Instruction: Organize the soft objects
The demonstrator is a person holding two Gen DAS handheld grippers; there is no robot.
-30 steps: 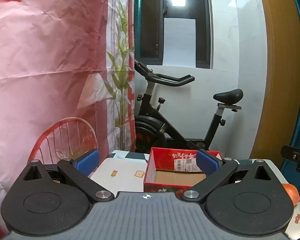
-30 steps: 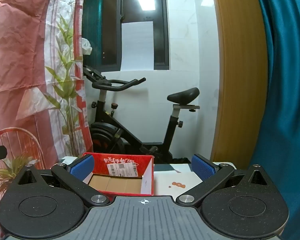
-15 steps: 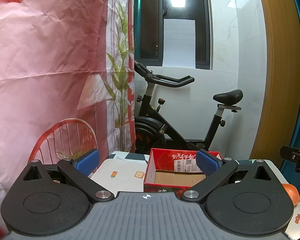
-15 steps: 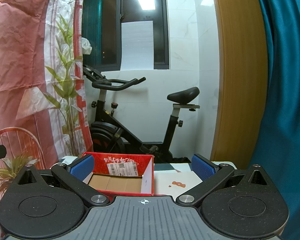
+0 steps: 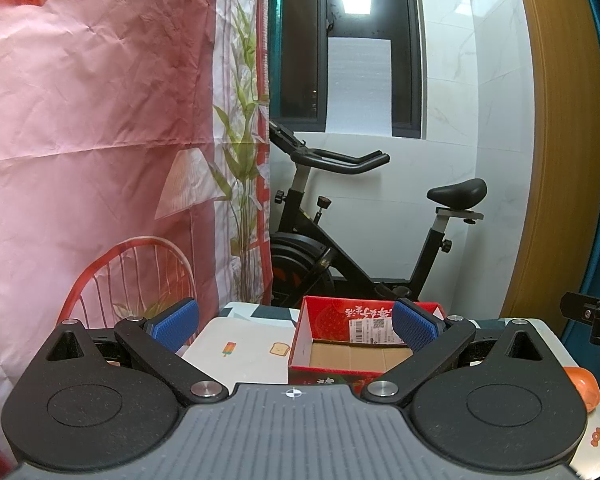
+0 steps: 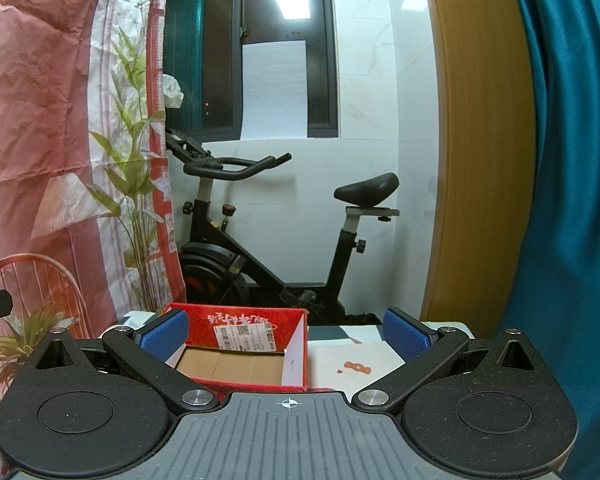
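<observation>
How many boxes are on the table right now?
1: a red box, open and empty as far as visible, toward the table's far edge. The gripper bodies hide the near tabletop, so more could be there.

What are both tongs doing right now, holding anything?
Left tongs: open, holding nothing.
Right tongs: open, holding nothing.

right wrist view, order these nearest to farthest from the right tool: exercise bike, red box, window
1. red box, on the table just ahead, toward the left of the right tool
2. exercise bike, on the floor behind the table
3. window, high on the back wall
</observation>
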